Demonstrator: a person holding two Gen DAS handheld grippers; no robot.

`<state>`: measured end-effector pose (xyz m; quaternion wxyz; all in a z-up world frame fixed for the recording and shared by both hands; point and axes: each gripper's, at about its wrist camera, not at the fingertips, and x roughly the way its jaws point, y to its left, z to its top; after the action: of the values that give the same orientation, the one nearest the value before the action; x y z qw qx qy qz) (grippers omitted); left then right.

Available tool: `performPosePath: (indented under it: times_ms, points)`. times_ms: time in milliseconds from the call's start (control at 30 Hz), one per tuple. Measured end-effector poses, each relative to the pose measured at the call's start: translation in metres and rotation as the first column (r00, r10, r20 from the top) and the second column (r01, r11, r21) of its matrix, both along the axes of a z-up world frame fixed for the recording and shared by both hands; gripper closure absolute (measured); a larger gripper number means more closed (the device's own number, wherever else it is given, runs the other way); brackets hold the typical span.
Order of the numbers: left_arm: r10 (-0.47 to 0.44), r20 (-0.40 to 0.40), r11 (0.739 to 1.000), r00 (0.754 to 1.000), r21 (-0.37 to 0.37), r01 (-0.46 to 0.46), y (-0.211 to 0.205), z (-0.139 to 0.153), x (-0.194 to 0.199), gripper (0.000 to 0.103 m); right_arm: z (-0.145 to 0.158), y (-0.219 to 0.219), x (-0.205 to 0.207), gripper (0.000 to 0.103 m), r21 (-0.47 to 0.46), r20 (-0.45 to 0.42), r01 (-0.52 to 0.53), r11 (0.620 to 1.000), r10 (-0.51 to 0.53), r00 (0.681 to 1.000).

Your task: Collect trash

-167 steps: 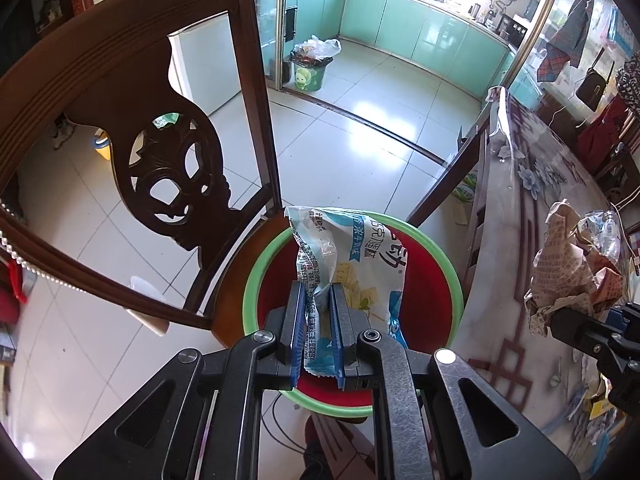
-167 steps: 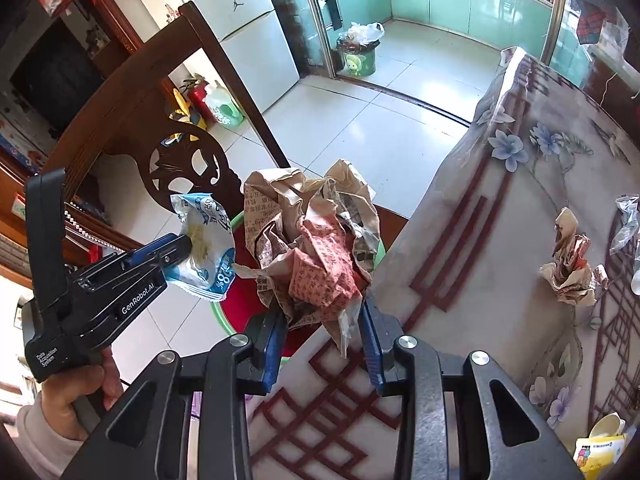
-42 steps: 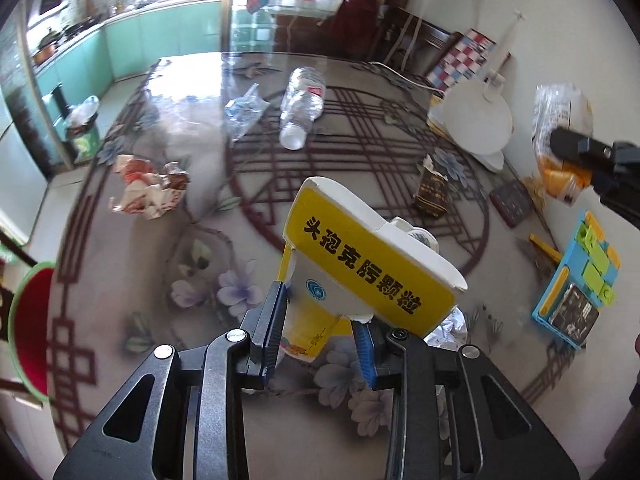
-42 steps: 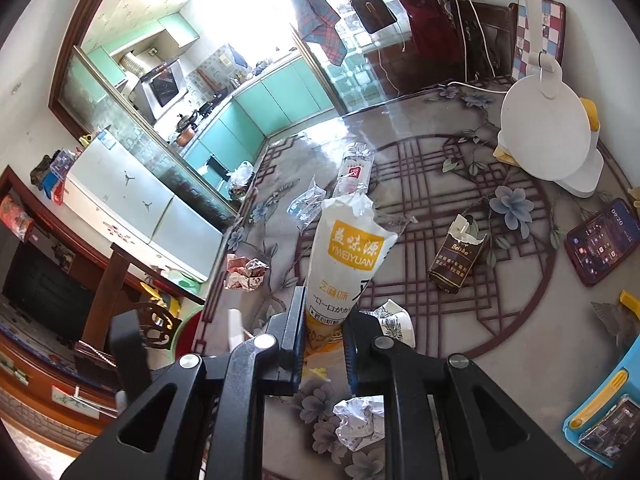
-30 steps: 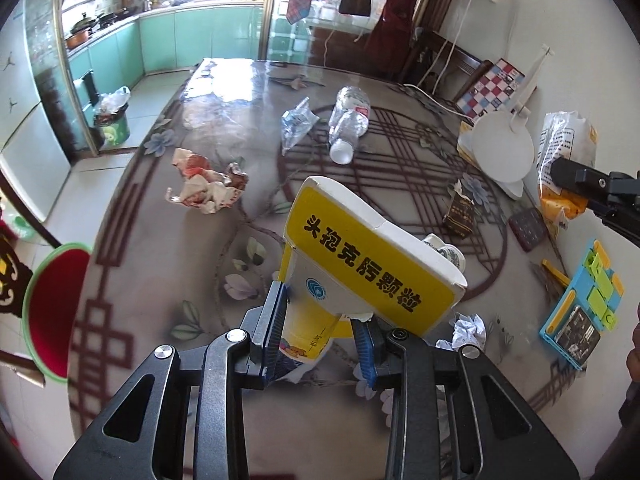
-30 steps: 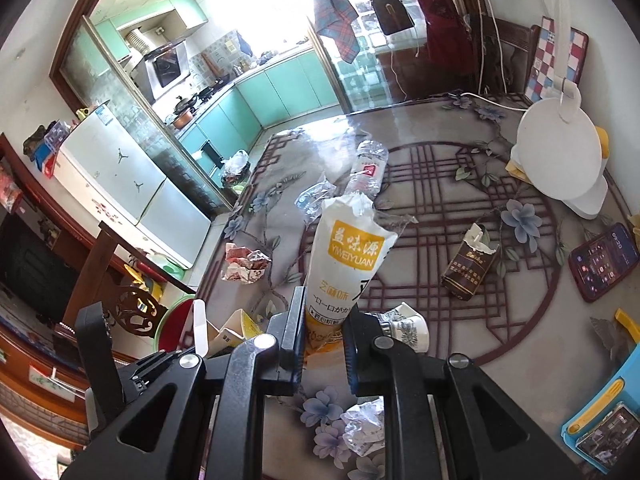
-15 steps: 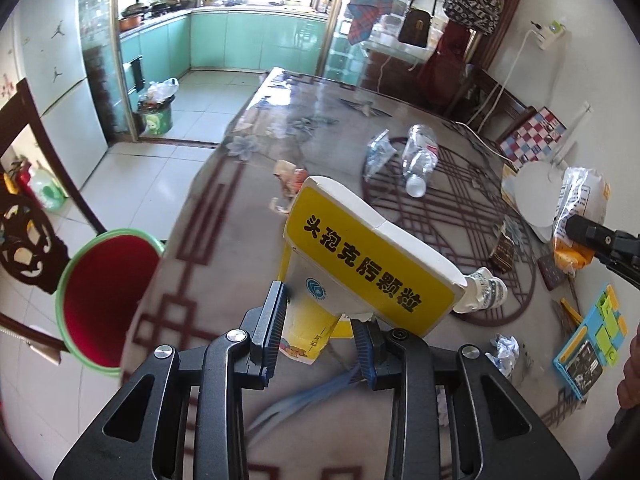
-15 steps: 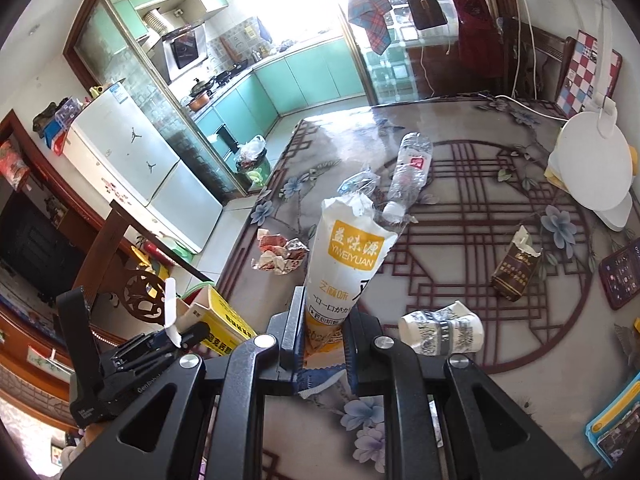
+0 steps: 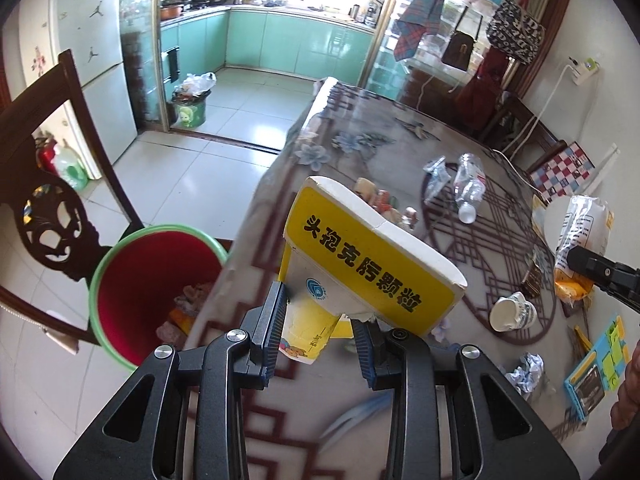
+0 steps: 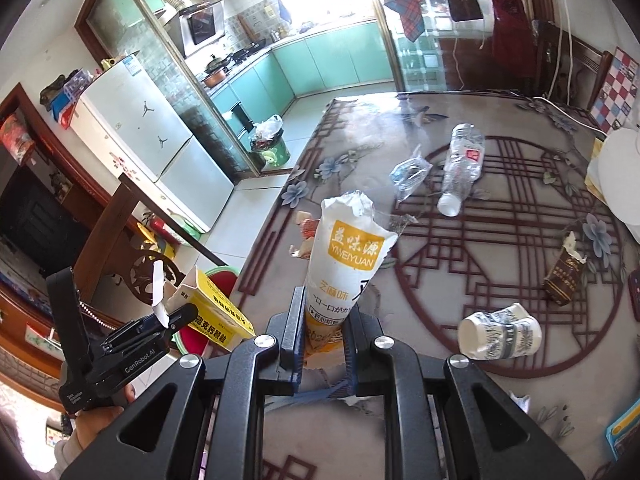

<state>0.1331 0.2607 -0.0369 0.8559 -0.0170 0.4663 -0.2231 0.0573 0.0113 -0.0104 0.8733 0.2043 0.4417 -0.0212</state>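
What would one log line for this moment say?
left gripper: grips yellow box | right gripper: grips snack bag | red bin: nearby

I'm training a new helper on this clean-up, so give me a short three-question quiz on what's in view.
1. True or false: the left gripper holds a yellow box.
2. What does the right gripper hold? A) bottle B) snack bag C) cup
3. What colour is the inside of the bin beside the table?

Key: 1 true. 2 B, the snack bag. 3 red.
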Motion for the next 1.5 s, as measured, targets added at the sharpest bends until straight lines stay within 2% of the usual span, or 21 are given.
performPosePath:
  times_ms: [300, 533, 833, 1000, 1167, 1500]
  points:
    - [0.096, -0.004, 0.995, 0.995, 0.006, -0.096, 0.050, -0.005, 0.024, 0.072, -0.008, 0.049, 0.038, 0.089, -0.017, -0.012, -0.080, 0.997, 0.080, 0.997]
    - [0.186, -0.007, 0.983, 0.982, 0.003, -0.186, 0.098, -0.010, 0.039, 0.072, -0.018, 0.094, 0.069, 0.089, -0.018, -0.032, -0.158, 0.987, 0.157, 0.987]
    - [0.271, -0.037, 0.962, 0.962, 0.025, -0.271, 0.148, -0.028, 0.054, 0.072, -0.055, 0.160, 0.117, 0.089, 0.035, -0.084, -0.280, 0.959, 0.282, 0.956]
    - [0.279, -0.055, 0.960, 0.959, 0.046, -0.277, 0.161, -0.036, 0.064, 0.072, -0.081, 0.196, 0.141, 0.089, 0.072, -0.121, -0.363, 0.929, 0.370, 0.921]
    - [0.290, -0.079, 0.957, 0.954, 0.054, -0.286, 0.171, -0.047, 0.074, 0.072, -0.106, 0.226, 0.159, 0.089, 0.051, -0.175, -0.424, 0.904, 0.426, 0.888]
    - [0.288, -0.112, 0.956, 0.951, 0.088, -0.279, 0.176, -0.062, 0.094, 0.072, -0.121, 0.259, 0.173, 0.089, 0.017, -0.186, -0.482, 0.876, 0.476, 0.860]
